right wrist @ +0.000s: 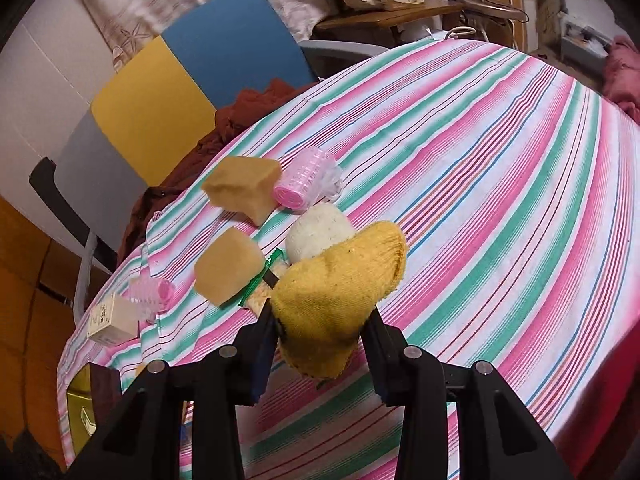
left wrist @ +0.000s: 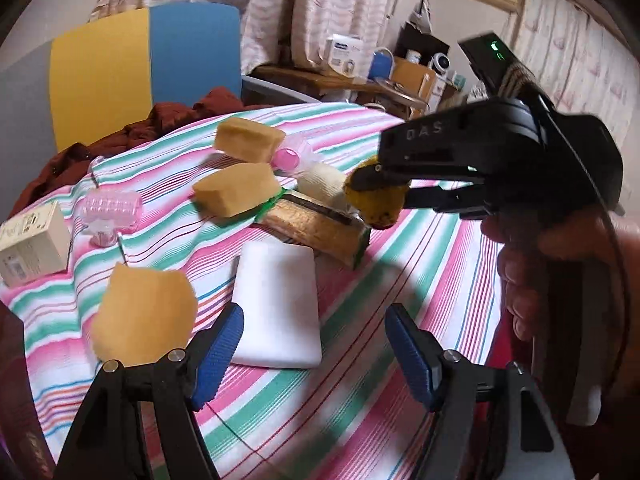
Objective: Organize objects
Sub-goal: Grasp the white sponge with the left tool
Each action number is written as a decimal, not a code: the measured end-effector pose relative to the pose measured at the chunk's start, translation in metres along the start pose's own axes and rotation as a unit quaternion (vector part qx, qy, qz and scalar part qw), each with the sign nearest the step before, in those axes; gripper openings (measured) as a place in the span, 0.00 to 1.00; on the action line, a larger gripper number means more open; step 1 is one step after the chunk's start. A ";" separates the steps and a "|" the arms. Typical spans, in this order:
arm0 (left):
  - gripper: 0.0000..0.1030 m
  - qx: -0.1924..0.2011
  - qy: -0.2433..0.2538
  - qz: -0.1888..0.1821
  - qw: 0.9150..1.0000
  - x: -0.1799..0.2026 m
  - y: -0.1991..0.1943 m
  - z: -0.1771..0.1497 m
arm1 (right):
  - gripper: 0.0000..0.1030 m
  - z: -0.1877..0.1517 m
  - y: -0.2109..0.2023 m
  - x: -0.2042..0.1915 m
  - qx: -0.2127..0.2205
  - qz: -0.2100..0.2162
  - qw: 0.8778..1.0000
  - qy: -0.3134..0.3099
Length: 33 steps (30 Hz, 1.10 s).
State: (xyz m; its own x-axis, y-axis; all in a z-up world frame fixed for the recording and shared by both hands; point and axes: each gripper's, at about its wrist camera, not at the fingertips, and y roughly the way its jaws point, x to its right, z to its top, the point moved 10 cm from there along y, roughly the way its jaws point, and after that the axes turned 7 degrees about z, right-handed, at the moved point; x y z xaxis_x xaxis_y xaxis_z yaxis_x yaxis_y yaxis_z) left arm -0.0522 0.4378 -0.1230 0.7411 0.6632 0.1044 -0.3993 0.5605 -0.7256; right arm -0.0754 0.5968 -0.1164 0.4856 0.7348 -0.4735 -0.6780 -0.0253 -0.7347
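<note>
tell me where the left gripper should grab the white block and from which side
Judging from its pose, grip the white block across its two long sides, near the middle, coming from above. It lies flat on the striped cloth with clear cloth along both long edges, and its width looks narrower than the open left gripper hovering at its near end.

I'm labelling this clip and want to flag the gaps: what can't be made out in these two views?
- Sponge pack: its far end is hidden by the yellow cloth in the right claw, left wrist view.
- Small box: print too small; cut by the left edge.
- White pad: near corner behind the left claw.
- Right wrist view: cloth covers the pack.
</note>
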 end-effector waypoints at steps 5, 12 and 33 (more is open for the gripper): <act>0.72 -0.030 -0.018 0.050 0.998 -0.018 0.017 -0.002 | 0.39 0.001 -0.003 0.000 0.002 0.005 1.000 0.005; 0.72 -0.061 0.022 0.069 0.995 -0.019 0.045 -0.002 | 0.39 0.001 -0.002 -0.001 -0.002 0.009 1.000 0.007; 0.56 -0.021 0.045 0.102 0.994 -0.018 0.036 -0.025 | 0.39 -0.003 0.000 -0.018 0.007 -0.012 0.998 -0.055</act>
State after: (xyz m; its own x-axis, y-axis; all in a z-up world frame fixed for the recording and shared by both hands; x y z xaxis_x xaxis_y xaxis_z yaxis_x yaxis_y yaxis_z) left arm -0.0667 0.4333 -0.1676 0.6935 0.7124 -0.1073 -0.5244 0.3970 -0.7533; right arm -0.0830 0.5815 -0.1093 0.4378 0.8055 -0.3993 -0.6754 0.0015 -0.7375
